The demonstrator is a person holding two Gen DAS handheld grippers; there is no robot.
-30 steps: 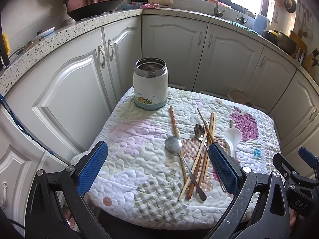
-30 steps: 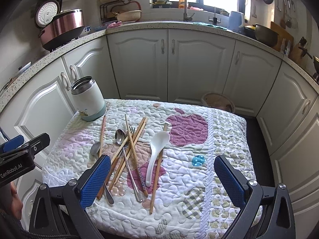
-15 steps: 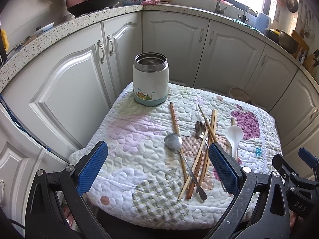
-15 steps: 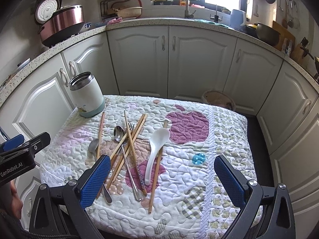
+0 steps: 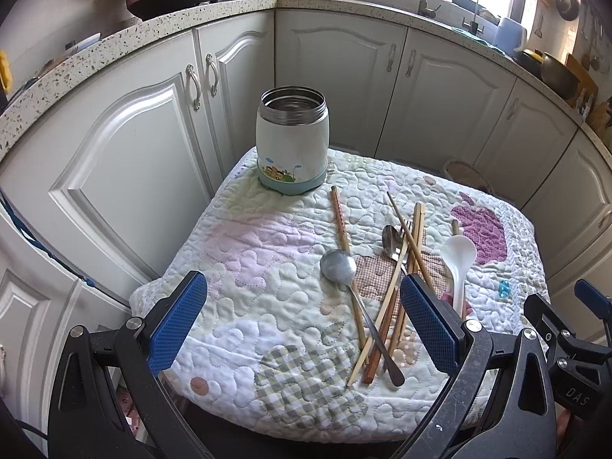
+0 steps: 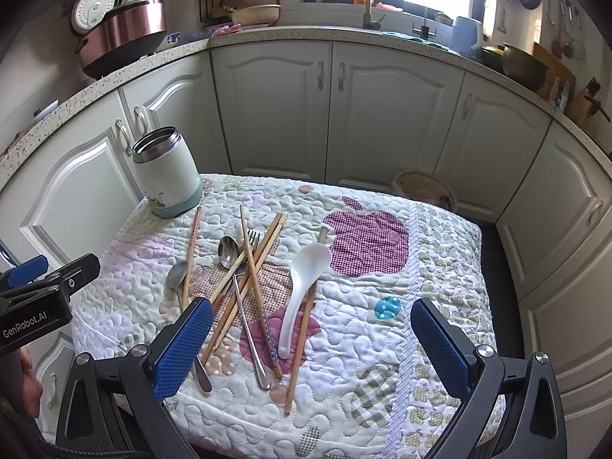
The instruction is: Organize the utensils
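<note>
A white steel-rimmed jar [image 5: 292, 141] stands open and upright at the far left of the quilted table [image 5: 244, 252]; it also shows in the right wrist view [image 6: 167, 172]. A loose pile of utensils lies mid-table: several wooden chopsticks [image 6: 264, 252], two metal spoons [image 6: 228, 250] [image 5: 338, 266], a fork [image 6: 253, 237] and a white plastic spoon [image 6: 306, 271]. My left gripper [image 5: 302, 321] is open and empty above the near edge, left of the pile. My right gripper [image 6: 311, 340] is open and empty above the near ends of the utensils.
White cabinet doors [image 6: 271, 107] and a speckled countertop [image 6: 267, 34] curve around the table's far and left sides. A rice cooker [image 6: 118, 34] sits on the counter. A woven basket [image 6: 424, 191] lies on the floor behind the table. The left gripper's body [image 6: 34, 306] shows at the right view's left edge.
Both grippers have moved forward and lower toward the table; the jar and utensils look larger. Nothing on the table has moved and both grippers stay open.
</note>
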